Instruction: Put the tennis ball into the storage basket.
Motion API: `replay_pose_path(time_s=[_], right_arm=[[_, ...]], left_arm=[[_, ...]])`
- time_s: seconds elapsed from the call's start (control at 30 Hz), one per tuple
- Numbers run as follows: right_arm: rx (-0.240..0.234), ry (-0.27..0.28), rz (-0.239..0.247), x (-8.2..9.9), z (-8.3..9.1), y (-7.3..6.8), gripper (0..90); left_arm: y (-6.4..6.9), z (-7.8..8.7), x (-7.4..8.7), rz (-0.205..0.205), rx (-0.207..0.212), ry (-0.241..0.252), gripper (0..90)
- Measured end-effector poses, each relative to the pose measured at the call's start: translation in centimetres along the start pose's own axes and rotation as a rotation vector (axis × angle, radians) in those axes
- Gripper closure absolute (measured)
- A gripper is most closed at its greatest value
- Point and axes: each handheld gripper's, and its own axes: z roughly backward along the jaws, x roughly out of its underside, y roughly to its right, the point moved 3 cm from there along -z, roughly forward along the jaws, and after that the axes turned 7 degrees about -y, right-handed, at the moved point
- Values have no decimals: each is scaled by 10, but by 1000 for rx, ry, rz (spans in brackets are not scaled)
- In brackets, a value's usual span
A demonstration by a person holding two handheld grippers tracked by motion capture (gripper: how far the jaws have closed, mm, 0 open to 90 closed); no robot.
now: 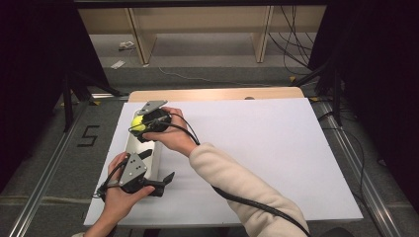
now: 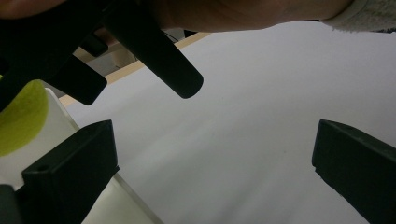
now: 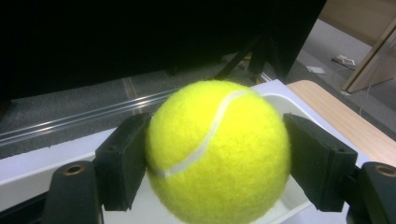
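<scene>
A yellow tennis ball is clamped between the pads of my right gripper, which is shut on it. The ball hangs over the far end of a long white tray at the left of the table. My left gripper is at the tray's near end, open wide with nothing between its jaws. In the left gripper view, one jaw stands by the tray's rim, and the ball and the right gripper's fingers show above.
A white board covers most of the wooden table. The right forearm in a cream sleeve crosses from bottom right toward the tray. Beyond the table are shelf legs and cables on the floor.
</scene>
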Motion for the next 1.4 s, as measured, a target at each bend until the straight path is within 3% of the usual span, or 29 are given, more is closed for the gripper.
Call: replay_pose_path(time_s=[1.4], right_arm=[[-66,-79,-5,7,-19,-6,268]], left_arm=[[1,0,0,-2,3,1,0]])
